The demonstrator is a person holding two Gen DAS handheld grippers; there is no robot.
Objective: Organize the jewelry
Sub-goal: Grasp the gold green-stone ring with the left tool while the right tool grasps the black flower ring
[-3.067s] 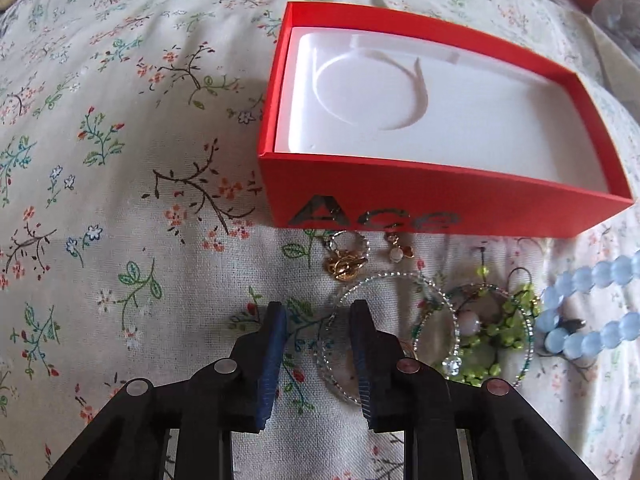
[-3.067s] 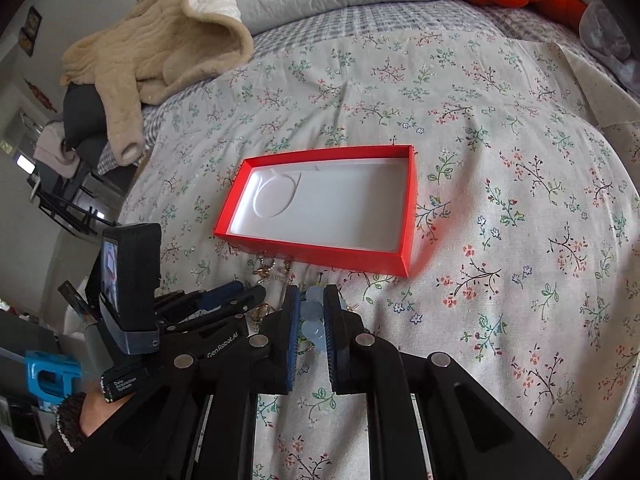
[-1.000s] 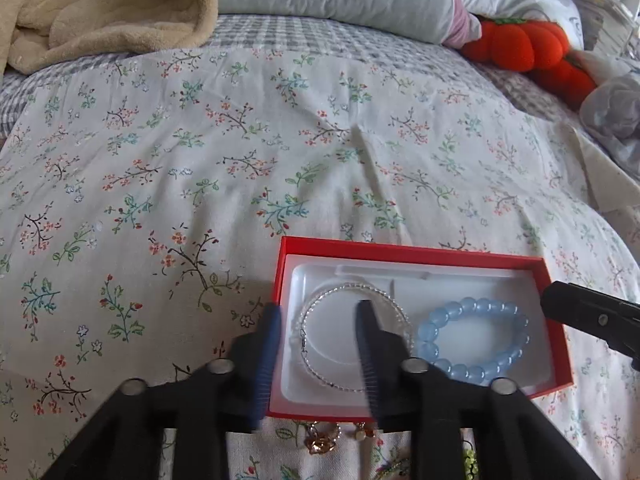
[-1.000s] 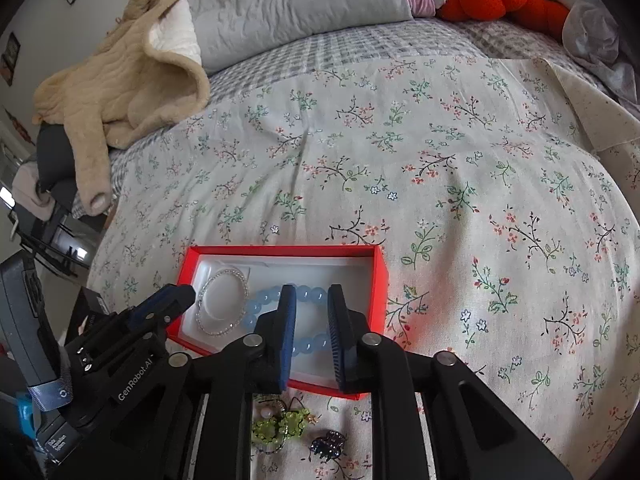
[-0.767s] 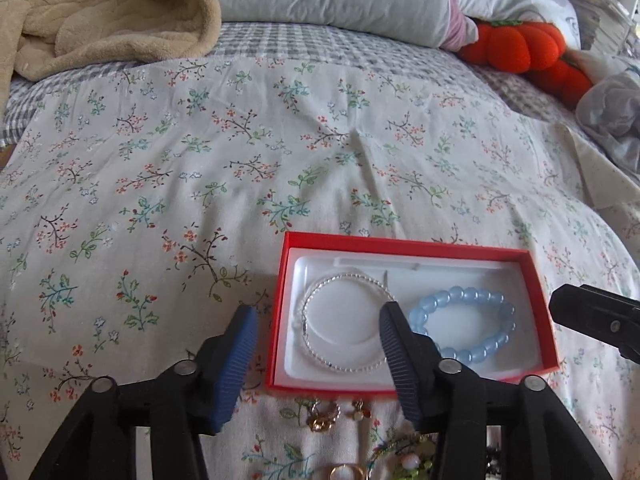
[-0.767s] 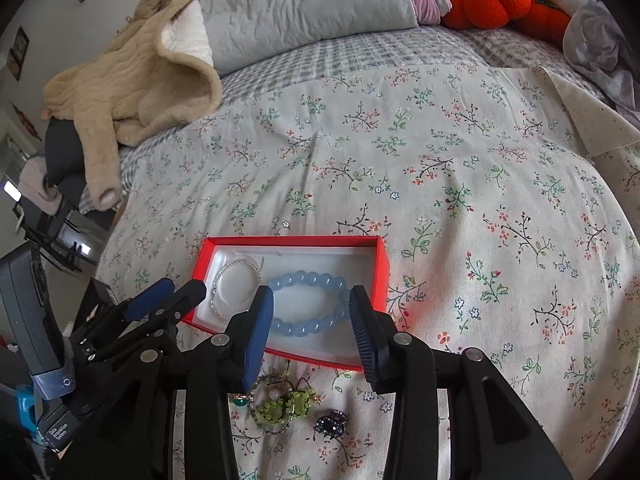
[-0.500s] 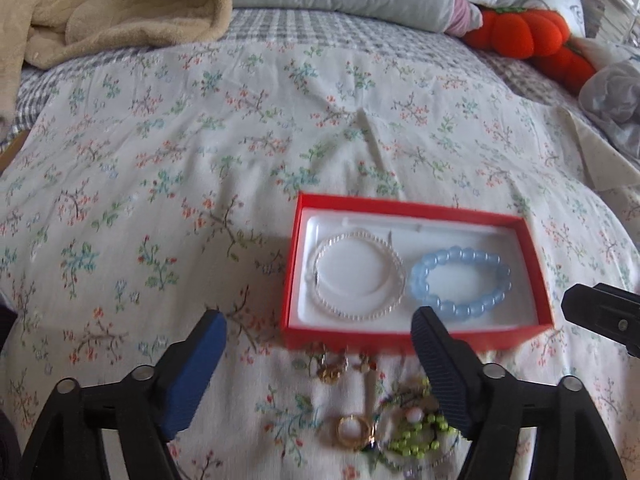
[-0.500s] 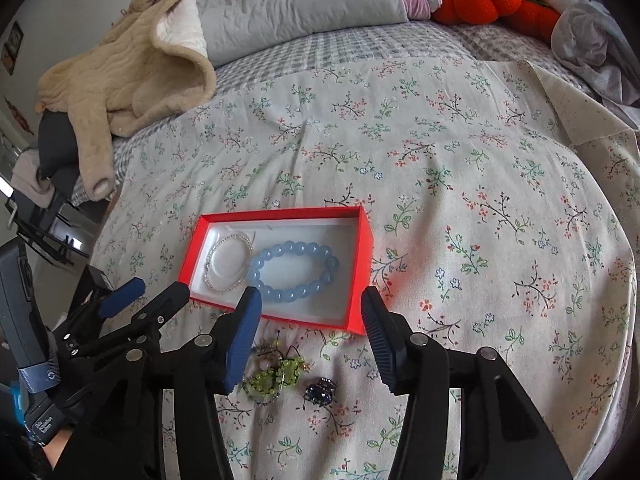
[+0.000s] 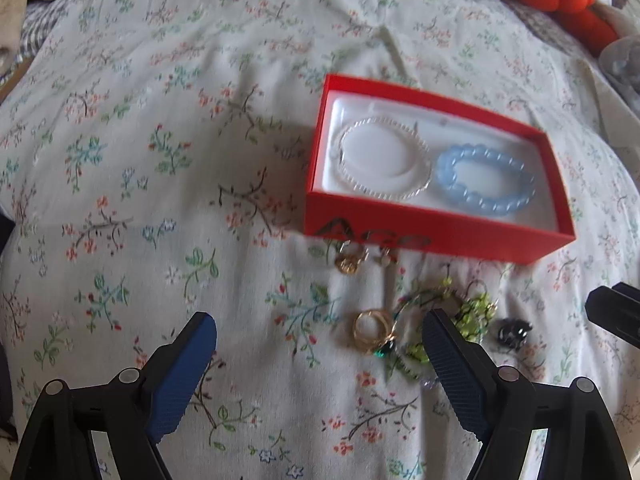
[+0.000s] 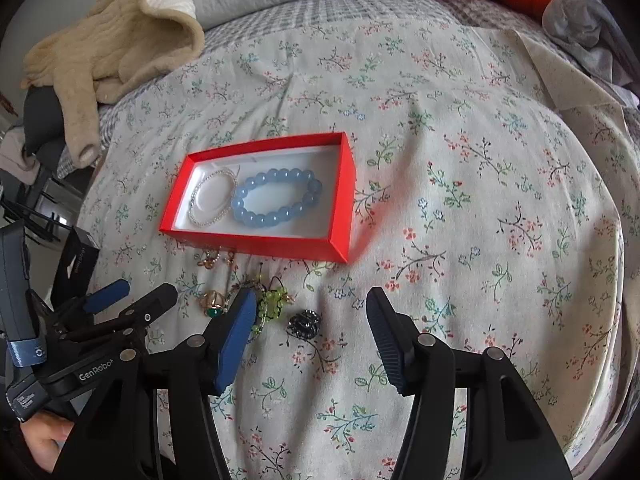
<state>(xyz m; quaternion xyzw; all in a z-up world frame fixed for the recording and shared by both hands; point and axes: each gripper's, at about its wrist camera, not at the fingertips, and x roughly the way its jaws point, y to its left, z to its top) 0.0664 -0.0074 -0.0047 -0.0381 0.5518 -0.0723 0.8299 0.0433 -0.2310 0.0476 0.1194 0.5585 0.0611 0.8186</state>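
Both bracelets are sitting in the red box (image 10: 256, 236) on the bed (image 10: 460, 160): the silver beaded bracelet (image 9: 384, 160) over the round recess at the left end, the blue bead bracelet (image 9: 486, 182) flat beside it, the two touching or nearly so. I'm reading that layout as deliberate, with the thin hoop going where the moulded circle fits it and the chunky one taking the open floor.

Left gripper (image 9: 320, 356) is hanging spread wide, nothing between the jaws; they have just been opening. Right gripper (image 10: 310, 334) is also spread and empty, jaws likewise just been opening, though less wide. Both are pointing steeply down at the loose pile in front of the box, which I'm taking as lining up the next picks.

Still waiting outside the box:
- small gold earrings (image 9: 350, 260) right against the box's front wall
- gold rings (image 9: 372, 330), just inside the left gripper's right finger
- green bead hoop earrings (image 10: 272, 304), partly behind the right gripper's left finger
- dark cluster piece (image 10: 304, 324), between the right gripper's fingers on the quilt; possibly a brooch or clip, the left wrist view is blurred.

I'm judging the small pieces as fiddly: flat on soft fabric, so the pads will be sinking in.
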